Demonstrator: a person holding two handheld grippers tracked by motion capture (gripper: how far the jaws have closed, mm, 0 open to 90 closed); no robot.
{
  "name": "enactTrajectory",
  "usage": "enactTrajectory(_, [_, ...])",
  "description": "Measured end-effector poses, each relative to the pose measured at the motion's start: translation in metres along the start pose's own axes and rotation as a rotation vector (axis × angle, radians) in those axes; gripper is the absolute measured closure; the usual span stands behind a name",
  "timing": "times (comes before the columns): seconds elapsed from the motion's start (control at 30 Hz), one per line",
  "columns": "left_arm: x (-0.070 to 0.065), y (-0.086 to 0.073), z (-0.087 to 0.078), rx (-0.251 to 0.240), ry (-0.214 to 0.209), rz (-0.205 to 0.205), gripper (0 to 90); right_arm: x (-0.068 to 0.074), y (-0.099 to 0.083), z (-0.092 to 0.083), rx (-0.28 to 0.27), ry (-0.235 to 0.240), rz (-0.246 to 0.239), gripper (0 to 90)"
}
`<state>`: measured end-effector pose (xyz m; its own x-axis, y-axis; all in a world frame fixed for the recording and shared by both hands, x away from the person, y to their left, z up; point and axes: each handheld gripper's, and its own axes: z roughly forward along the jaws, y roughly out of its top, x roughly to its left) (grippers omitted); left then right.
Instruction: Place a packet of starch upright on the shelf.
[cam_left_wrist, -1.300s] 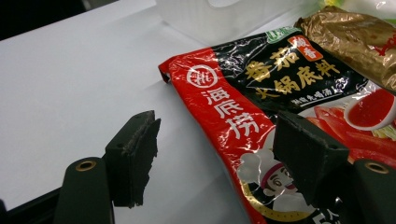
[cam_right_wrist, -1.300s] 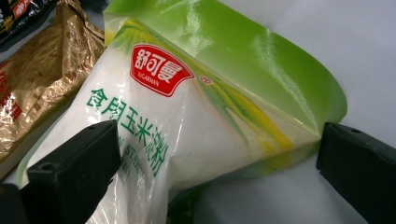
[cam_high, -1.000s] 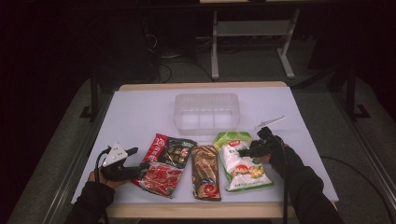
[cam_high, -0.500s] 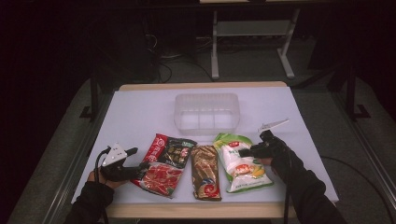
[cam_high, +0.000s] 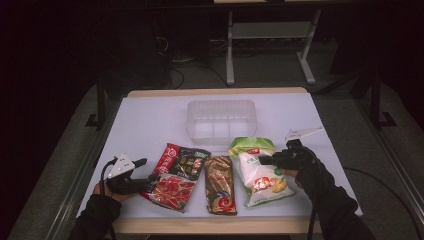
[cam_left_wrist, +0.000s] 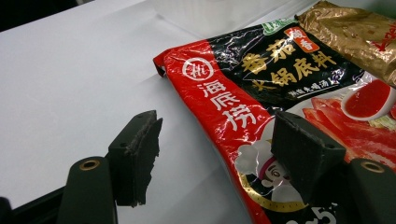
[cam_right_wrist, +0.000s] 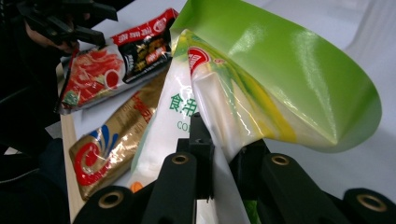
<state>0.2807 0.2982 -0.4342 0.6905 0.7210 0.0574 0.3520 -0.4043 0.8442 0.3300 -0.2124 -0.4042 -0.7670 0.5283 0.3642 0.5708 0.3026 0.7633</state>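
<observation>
Three food packets lie in a row near the table's front edge. The red and black packet (cam_high: 176, 175) is at the left, and my left gripper (cam_high: 141, 171) stands open at its left edge; in the left gripper view one jaw rests over the packet (cam_left_wrist: 261, 88) and the other over the bare table. A gold packet (cam_high: 219, 183) lies in the middle. At the right, my right gripper (cam_high: 266, 160) is shut on the edge of the green and white packet (cam_high: 257, 170); the right gripper view shows that packet (cam_right_wrist: 261, 79) pinched and folded up between the jaws.
A clear plastic container (cam_high: 221, 120) stands behind the packets at mid-table. The white table top (cam_high: 150, 120) has bare room at the left and back. The far side past the table is dark, with a metal stand (cam_high: 270, 45) on the floor.
My right gripper has shifted slightly right and toward the front with the green and white packet's edge in it. The left gripper has stayed at the red packet.
</observation>
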Motion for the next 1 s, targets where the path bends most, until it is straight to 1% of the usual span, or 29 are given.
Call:
enactTrajectory(0.03, [0.000, 0.000, 0.000, 0.003, 0.001, 0.002, 31.7, 0.003, 0.002, -0.001, -0.003, 0.000, -0.013, 80.4])
enactTrajectory(0.17, [0.000, 0.000, -0.001, 0.000, -0.001, 0.004, 31.7, 0.011, 0.005, -0.004, -0.019, -0.004, -0.038, 80.5])
enactTrajectory(0.2, [0.001, 0.000, -0.001, -0.003, -0.001, 0.004, 31.7, 0.013, 0.006, -0.004, -0.026, -0.013, -0.043, 80.6])
enactTrajectory(0.27, [0.001, 0.000, -0.002, -0.004, 0.003, 0.002, 31.6, 0.015, 0.007, -0.005, -0.031, -0.007, -0.052, 80.7])
enactTrajectory(0.3, [0.001, 0.000, -0.002, -0.004, 0.005, 0.000, 31.6, 0.017, 0.008, -0.006, -0.039, -0.017, -0.055, 80.7])
enactTrajectory(0.33, [0.001, 0.000, -0.002, -0.005, 0.007, -0.001, 31.6, 0.020, 0.009, -0.008, -0.048, -0.031, -0.071, 80.8])
enactTrajectory(0.37, [0.001, 0.000, -0.002, -0.005, 0.007, -0.001, 31.6, 0.020, 0.009, -0.008, -0.048, -0.031, -0.071, 80.8])
enactTrajectory(0.47, [0.002, 0.000, -0.003, -0.008, 0.009, -0.002, 31.4, 0.022, 0.012, -0.014, -0.075, -0.059, -0.079, 80.9])
enactTrajectory(0.5, [0.002, 0.000, -0.003, -0.008, 0.011, -0.003, 31.4, 0.022, 0.012, -0.014, -0.075, -0.059, -0.079, 80.9])
enactTrajectory(0.53, [0.003, 0.000, -0.003, -0.010, 0.012, -0.005, 31.3, 0.023, 0.013, -0.020, -0.095, -0.082, -0.079, 81.0])
enactTrajectory(0.57, [0.003, 0.000, -0.004, -0.011, 0.013, -0.005, 31.3, 0.023, 0.013, -0.020, -0.095, -0.082, -0.079, 81.0])
enactTrajectory(0.67, [0.004, -0.001, -0.004, -0.011, 0.014, -0.009, 31.3, 0.025, 0.015, -0.029, -0.128, -0.111, -0.086, 81.1])
enactTrajectory(0.73, [0.004, 0.000, -0.004, -0.012, 0.014, -0.009, 31.3, 0.027, 0.016, -0.036, -0.164, -0.131, -0.088, 81.1])
enactTrajectory(0.77, [0.004, 0.000, -0.004, -0.013, 0.016, -0.010, 31.3, 0.027, 0.016, -0.036, -0.164, -0.131, -0.088, 81.1])
enactTrajectory(0.83, [0.004, -0.001, -0.003, -0.012, 0.016, -0.013, 31.3, 0.030, 0.018, -0.038, -0.193, -0.144, -0.086, 81.1])
enactTrajectory(0.93, [0.004, 0.000, -0.004, -0.013, 0.020, -0.011, 31.2, 0.035, 0.020, -0.038, -0.213, -0.163, -0.105, 81.1])
enactTrajectory(0.97, [0.004, 0.000, -0.004, -0.013, 0.021, -0.012, 31.2, 0.038, 0.021, -0.037, -0.231, -0.180, -0.112, 81.1])
enactTrajectory(1.0, [0.004, 0.000, -0.004, -0.013, 0.021, -0.013, 31.2, 0.038, 0.021, -0.037, -0.231, -0.180, -0.112, 81.1])
